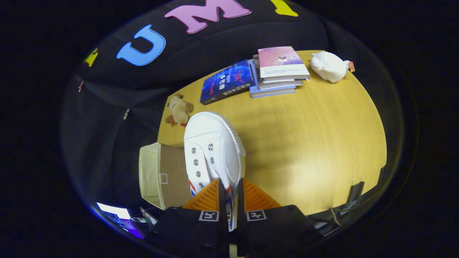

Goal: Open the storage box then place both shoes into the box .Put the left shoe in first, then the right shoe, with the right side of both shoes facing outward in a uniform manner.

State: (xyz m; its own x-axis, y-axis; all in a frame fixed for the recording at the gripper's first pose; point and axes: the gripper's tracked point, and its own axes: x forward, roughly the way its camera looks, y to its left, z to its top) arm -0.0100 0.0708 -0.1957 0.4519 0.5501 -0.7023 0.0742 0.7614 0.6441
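between the two fingers of the gripper (231, 200) hangs a white canvas sneaker with a ribbed rubber toe cap (213, 150), pinched by the thin wall of its side so that both fingers press on it, one inside the opening and one outside. the shoe points away from the fingers, its toe lifted over the table, metal eyelets running in two rows down the tongue, a mesh-like weave on the side panel and red and blue stripes close to the fingers. just beside the shoe, on its eyelet side and lower down, stands a cream fabric storage box with a brown board-like inner face (157, 173), its top open. beyond the toe lies a small tan plush toy (179, 109) at the table's edge. the smooth yellow wood-grain tabletop (315, 143) spreads wide on the other side. far across it rest a glossy dark blue book (226, 81), touching a stack of pale books topped by a pink cover (279, 70), and near that a white soft plush toy (328, 66).
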